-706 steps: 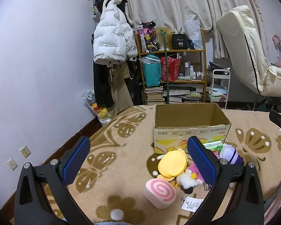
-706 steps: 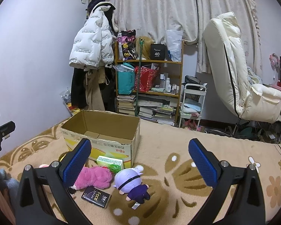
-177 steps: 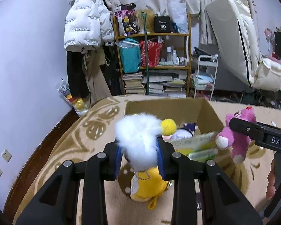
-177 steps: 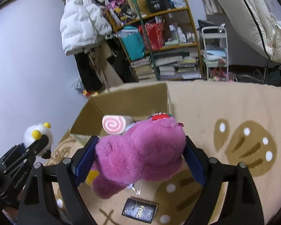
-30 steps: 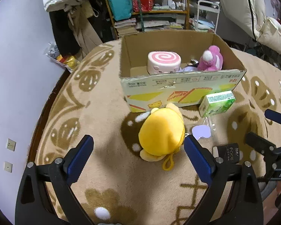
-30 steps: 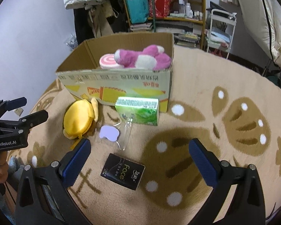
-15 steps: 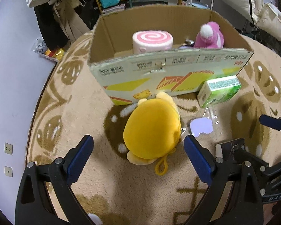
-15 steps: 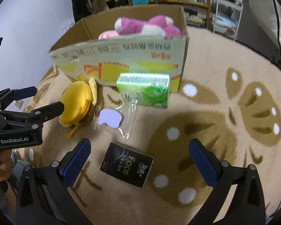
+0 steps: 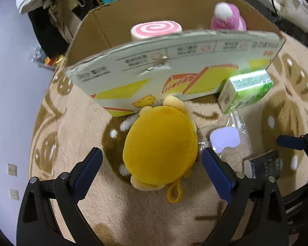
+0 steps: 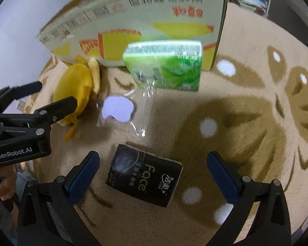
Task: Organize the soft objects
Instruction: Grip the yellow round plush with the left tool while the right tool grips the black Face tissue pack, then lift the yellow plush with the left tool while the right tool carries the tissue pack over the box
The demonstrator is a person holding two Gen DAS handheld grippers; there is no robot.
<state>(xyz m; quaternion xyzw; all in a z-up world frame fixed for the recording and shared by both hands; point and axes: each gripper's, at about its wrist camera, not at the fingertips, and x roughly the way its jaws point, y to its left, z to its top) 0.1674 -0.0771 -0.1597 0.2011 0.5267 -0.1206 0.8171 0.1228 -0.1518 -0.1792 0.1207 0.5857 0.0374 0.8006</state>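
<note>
A round yellow plush (image 9: 160, 149) lies on the beige rug in front of the cardboard box (image 9: 174, 69). My left gripper (image 9: 152, 174) is open and low, with its blue pads either side of the plush's near end. In the box I see a pink swirl-roll plush (image 9: 156, 28) and a pink bear plush (image 9: 228, 18). In the right wrist view the black tissue pack (image 10: 143, 176) lies between the fingers of my open right gripper (image 10: 154, 176). The yellow plush (image 10: 76, 92) and the left gripper's arm (image 10: 30, 112) show at the left there.
A green tissue pack (image 10: 166, 63) leans on the box front. A clear wrapper with a lilac card (image 10: 117, 108) lies between it and the black pack. The rug (image 10: 246, 112) stretches open to the right. A jacket and shelves stand behind the box (image 9: 51, 4).
Both grippers have dropped and moved forward. The left now brackets the yellow plush; the right has closed in over the black tissue pack. Both stay open.
</note>
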